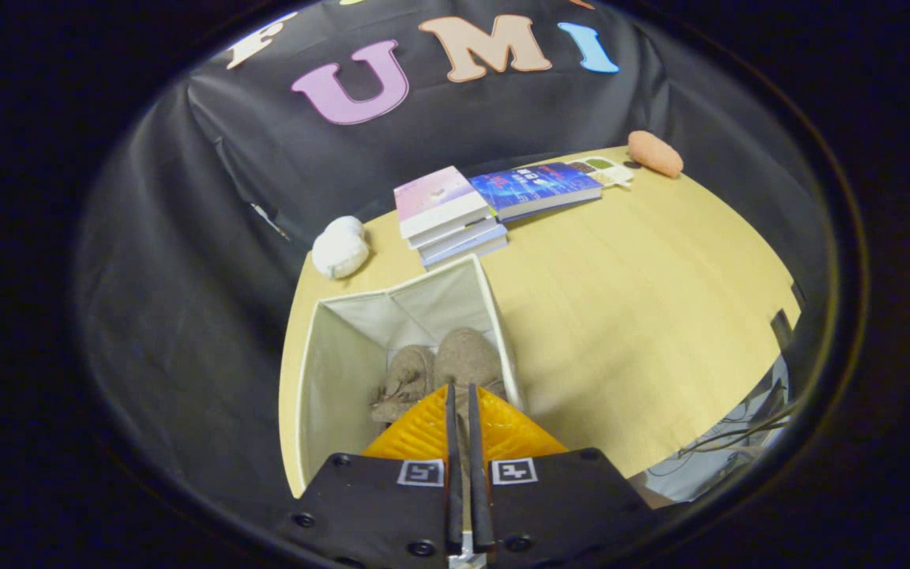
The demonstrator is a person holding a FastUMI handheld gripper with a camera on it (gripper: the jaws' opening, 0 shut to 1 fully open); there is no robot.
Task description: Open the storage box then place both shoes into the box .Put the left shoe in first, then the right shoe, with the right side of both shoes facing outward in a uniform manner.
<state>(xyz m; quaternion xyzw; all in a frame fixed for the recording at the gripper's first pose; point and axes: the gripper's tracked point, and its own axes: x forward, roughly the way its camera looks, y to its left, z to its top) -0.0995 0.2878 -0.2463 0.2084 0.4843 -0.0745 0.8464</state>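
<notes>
Box (pixel 329 371): open, two shoes (pixel 443 367) inside at my 12 o'clock. My fingers (pixel 461 395): nearly together, holding nothing, above shoes.

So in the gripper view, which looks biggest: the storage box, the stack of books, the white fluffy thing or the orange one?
1. Storage box, nearest the closed gripper
2. Stack of books
3. White fluffy thing and orange one: nearly alike, and the orange lies farther off, so unranked.

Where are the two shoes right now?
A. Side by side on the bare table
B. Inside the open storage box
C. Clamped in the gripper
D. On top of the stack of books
B: both shoes lie inside the open storage box, just beyond the gripper, whose fingers are nearly together and hold nothing.
</notes>
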